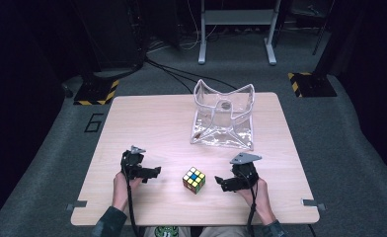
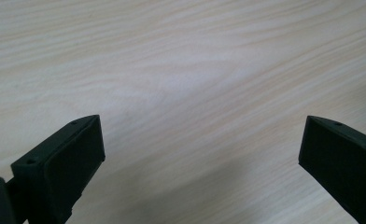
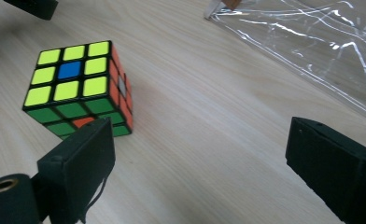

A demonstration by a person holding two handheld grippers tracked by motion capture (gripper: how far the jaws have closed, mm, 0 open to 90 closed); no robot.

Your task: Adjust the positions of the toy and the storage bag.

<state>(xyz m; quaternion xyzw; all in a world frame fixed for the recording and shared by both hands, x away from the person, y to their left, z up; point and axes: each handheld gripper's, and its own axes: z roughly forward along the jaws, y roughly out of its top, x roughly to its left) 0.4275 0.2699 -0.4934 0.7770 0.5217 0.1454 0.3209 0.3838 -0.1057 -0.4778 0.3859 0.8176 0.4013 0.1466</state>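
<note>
Right tongs (image 3: pixel 200 158) wide open, empty, beside cube (image 3: pixel 78 86); left tongs (image 2: pixel 202 163) wide open, empty, opposite side; bag (image 1: pixel 224 116) beyond cube.

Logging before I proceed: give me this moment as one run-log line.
left gripper: open, nothing held | right gripper: open, nothing held | puzzle cube: on table between grippers, untouched | clear bag: behind cube

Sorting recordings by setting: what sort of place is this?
Probably a lab or recording studio: a bare wooden table on grey carpet, hazard-striped stand bases, loose floor cables, dark surroundings.
</note>
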